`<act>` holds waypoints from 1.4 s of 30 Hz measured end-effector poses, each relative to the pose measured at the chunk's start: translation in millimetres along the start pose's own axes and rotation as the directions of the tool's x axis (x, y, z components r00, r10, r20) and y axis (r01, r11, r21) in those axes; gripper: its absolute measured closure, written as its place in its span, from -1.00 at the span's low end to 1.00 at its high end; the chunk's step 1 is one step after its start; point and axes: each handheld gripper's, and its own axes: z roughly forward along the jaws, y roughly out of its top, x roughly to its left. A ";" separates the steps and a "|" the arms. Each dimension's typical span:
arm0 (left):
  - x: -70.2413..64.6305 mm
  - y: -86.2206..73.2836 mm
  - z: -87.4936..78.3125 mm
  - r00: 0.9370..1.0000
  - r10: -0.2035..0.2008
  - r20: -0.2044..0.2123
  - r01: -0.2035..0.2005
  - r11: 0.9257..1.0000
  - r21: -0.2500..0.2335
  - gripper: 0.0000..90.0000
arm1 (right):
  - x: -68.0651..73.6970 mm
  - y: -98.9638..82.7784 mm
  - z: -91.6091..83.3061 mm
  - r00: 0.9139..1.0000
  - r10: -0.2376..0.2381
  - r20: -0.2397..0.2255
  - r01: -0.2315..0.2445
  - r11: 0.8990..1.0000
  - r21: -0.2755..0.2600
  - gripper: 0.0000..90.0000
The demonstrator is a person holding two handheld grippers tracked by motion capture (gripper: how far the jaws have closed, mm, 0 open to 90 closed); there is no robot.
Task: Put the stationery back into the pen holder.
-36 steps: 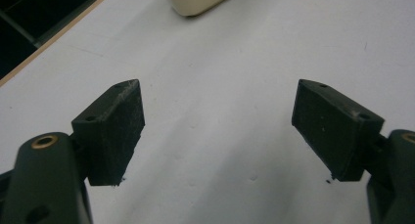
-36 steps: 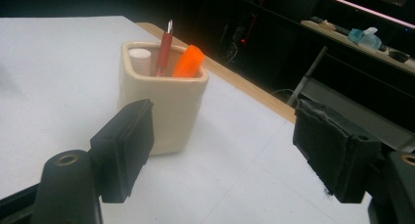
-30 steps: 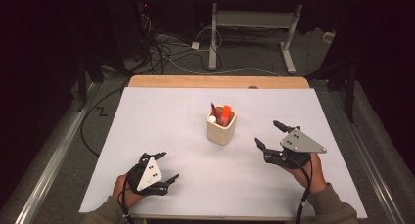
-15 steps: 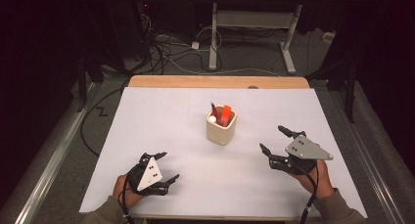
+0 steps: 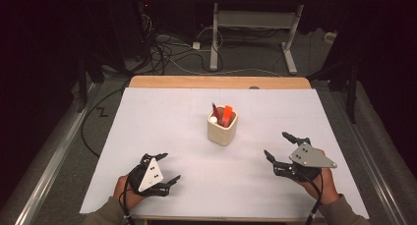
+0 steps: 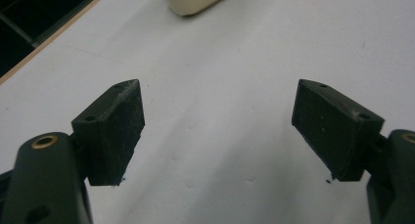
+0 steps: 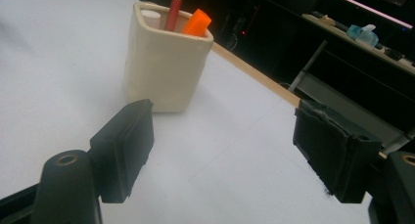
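A cream cup (image 5: 222, 127) stands upright near the middle of the desk (image 5: 162, 117), a little toward the far edge. From above it holds a red pen (image 5: 216, 111), an orange marker (image 5: 227, 114) and a white-capped thing (image 5: 213, 120).

The left tongs (image 5: 166, 168) sit by the near edge, toward the near left corner, released, with the jaws spread and nothing between them. The right tongs (image 5: 278, 146) sit toward the near right corner, also released and empty, well apart from the cup. Both point toward the far side of the desk.

The high view gives the layout: cup between the two tongs and farther back than both. It also shows the wooden strip of the far edge and the cables (image 5: 162, 48) on the floor behind.

The left gripper view shows the left tongs (image 6: 218, 131) low over bare white desk, with just the cup's base (image 6: 195, 0) at the top. The right gripper view shows the right tongs (image 7: 222, 150) open, the cup's side (image 7: 164, 67) beyond the left jaw, and the pen (image 7: 173, 11) and marker (image 7: 196, 23) sticking out above the rim.
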 end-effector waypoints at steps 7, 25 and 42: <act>-0.3 0.3 0.5 1.000 0.003 0.001 -0.003 1.000 0.002 -0.57 | 4.1 -8.6 -0.7 1.000 -0.002 -0.006 0.002 1.000 0.019 -0.48; -1.0 0.9 4.0 1.000 0.009 0.007 -0.009 1.000 0.009 -0.57 | 9.1 -41.8 -8.1 1.000 0.013 -0.015 -0.012 1.000 0.011 -0.48; 1.9 1.7 4.4 1.000 0.002 0.009 -0.002 1.000 0.002 -0.57 | 5.3 -72.0 -30.7 0.999 0.049 0.014 -0.049 0.999 0.015 -0.47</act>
